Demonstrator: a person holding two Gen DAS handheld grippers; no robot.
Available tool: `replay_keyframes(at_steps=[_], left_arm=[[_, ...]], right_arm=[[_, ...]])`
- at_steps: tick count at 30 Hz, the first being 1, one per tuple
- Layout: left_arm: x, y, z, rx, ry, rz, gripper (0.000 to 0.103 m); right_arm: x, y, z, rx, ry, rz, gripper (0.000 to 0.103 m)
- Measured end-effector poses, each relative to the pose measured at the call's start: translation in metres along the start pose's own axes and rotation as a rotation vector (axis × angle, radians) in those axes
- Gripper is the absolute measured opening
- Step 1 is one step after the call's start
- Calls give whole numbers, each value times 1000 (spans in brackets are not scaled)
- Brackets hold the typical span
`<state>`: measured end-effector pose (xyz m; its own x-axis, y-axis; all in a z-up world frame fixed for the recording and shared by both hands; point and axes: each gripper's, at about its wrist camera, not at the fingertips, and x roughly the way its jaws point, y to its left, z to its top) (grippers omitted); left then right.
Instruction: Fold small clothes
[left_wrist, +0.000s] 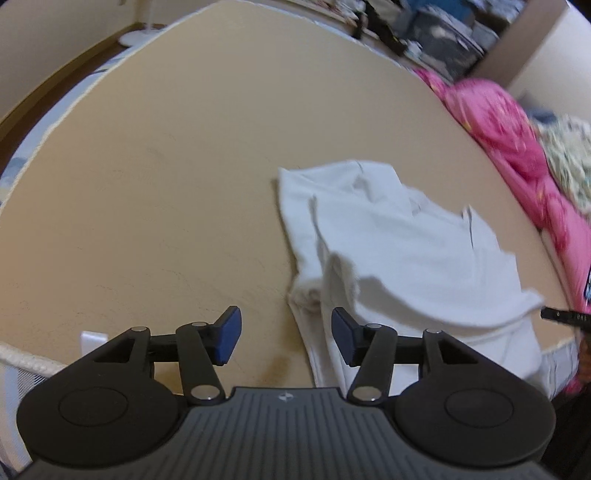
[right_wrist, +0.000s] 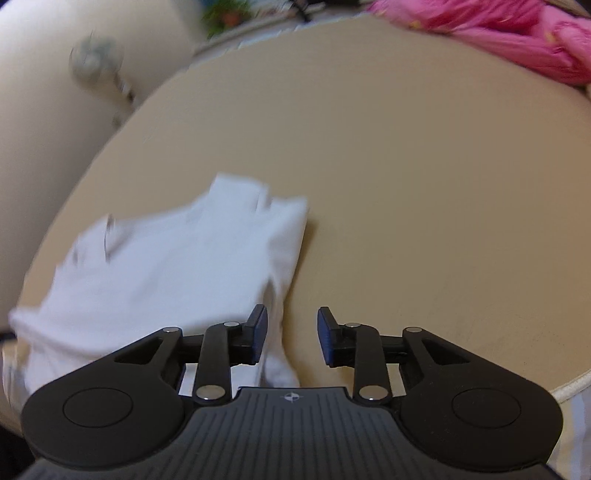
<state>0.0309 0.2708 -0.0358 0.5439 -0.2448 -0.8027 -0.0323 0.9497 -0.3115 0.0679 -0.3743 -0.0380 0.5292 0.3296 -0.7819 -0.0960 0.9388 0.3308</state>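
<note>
White cotton garment (left_wrist: 399, 251) lies rumpled, partly folded, soft creases, on smooth tan tabletop (left_wrist: 166, 184). Left gripper (left_wrist: 286, 339) spread, blue pads pinching nothing, cloth edge beside right pad. Right gripper (right_wrist: 291, 336) parted, empty. Pink quilted fabric (left_wrist: 509, 140) behind table.

White garment (right_wrist: 173, 266) motion-blurred, near edge hidden behind gripper body (right view); pink bedding (left_wrist: 517, 147) cut off by frame edge.

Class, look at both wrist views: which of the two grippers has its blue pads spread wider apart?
The left gripper: its pads stand clearly wider than those of the right gripper. Neither holds the white garment.
</note>
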Motion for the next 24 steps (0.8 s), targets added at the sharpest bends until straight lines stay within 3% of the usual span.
replay_keyframes(at_steps=[6, 9, 11, 13, 15, 18, 20, 24], left_arm=[[31, -43, 0, 194, 40, 80, 59], [49, -53, 14, 254, 31, 116, 59], [50, -54, 29, 208, -45, 82, 59], [46, -44, 42, 100, -137, 44, 59], [52, -36, 47, 15, -139, 39, 58], [61, -39, 41, 69, -92, 86, 57], [60, -44, 38, 116, -98, 76, 57], [65, -40, 36, 104, -83, 46, 57]], right_arm=[[25, 22, 0, -140, 80, -26, 32], [37, 31, 9, -181, 75, -52, 32], [39, 37, 20, -186, 0, -42, 32], [36, 37, 35, -117, -108, 0, 32], [37, 29, 44, -16, -168, 2, 33], [46, 27, 49, 24, -156, -47, 33], [45, 30, 50, 11, -161, -24, 33], [44, 35, 46, -29, -137, 26, 34]])
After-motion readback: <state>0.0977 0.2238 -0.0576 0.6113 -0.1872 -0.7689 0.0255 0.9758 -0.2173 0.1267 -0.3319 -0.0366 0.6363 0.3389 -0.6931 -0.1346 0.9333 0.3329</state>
